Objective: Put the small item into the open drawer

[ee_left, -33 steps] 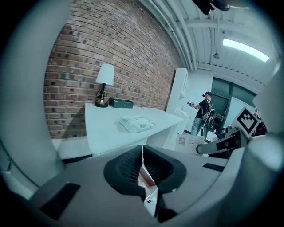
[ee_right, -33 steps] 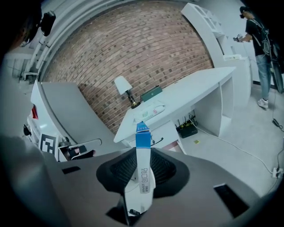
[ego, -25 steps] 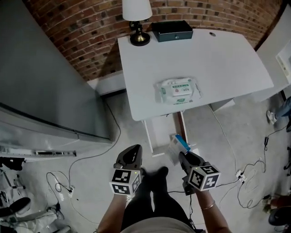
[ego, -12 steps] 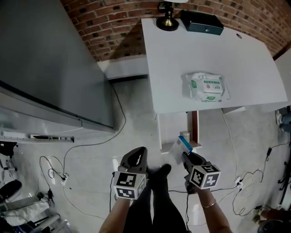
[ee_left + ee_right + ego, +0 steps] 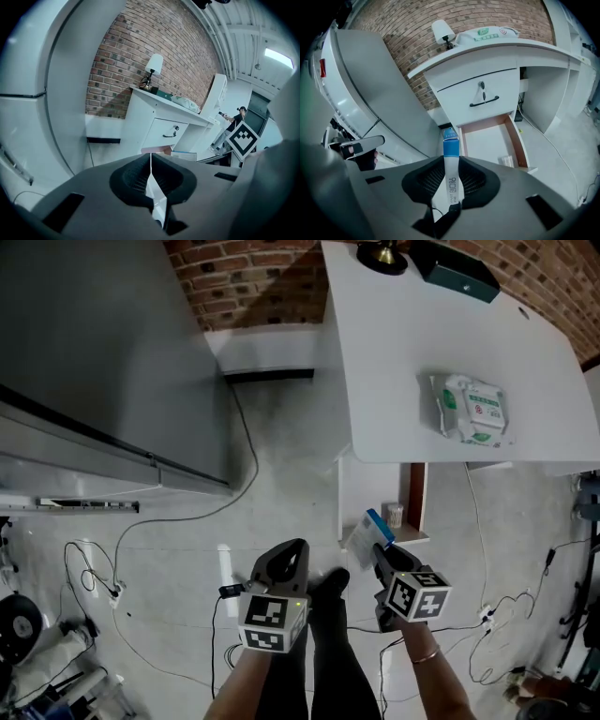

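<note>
Right fingers (image 5: pixel 474 180) clench the pack (image 5: pixel 451 152), apparently short of the open drawer (image 5: pixel 518 143), so placing remains; left fingers (image 5: pixel 133 176) sit closed, empty.

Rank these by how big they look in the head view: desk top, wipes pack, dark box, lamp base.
1. desk top
2. wipes pack
3. dark box
4. lamp base, though the picture's top edge cuts it and the box, so those two are unsure.
</note>
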A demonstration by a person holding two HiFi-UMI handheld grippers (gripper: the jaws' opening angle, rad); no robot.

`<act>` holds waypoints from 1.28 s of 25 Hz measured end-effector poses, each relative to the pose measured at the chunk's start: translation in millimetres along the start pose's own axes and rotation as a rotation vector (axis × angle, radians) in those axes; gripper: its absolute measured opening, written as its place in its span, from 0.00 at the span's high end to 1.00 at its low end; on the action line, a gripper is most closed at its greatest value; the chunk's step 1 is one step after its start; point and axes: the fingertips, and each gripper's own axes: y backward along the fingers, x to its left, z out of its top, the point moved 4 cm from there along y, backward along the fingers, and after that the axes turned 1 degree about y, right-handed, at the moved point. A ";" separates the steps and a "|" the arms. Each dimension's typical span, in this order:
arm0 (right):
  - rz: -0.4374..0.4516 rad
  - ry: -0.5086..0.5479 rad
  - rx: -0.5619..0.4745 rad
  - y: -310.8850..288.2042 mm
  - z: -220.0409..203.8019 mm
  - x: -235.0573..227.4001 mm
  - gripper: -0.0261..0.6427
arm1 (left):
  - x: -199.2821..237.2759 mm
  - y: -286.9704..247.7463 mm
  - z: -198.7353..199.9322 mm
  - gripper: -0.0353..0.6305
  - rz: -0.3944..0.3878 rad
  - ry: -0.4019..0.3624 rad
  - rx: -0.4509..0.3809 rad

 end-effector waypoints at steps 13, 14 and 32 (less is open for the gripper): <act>-0.051 0.048 0.072 -68.7 -29.3 -40.3 0.81 | 42.1 -40.2 -57.7 0.91 0.053 0.046 0.010; -0.053 0.050 0.080 -73.3 -30.4 -44.4 0.81 | 43.3 -42.9 -62.0 0.91 0.058 0.050 0.012; -0.135 0.126 0.224 -152.7 -37.4 -83.2 0.81 | 48.5 -82.0 -87.3 0.91 0.108 0.091 0.042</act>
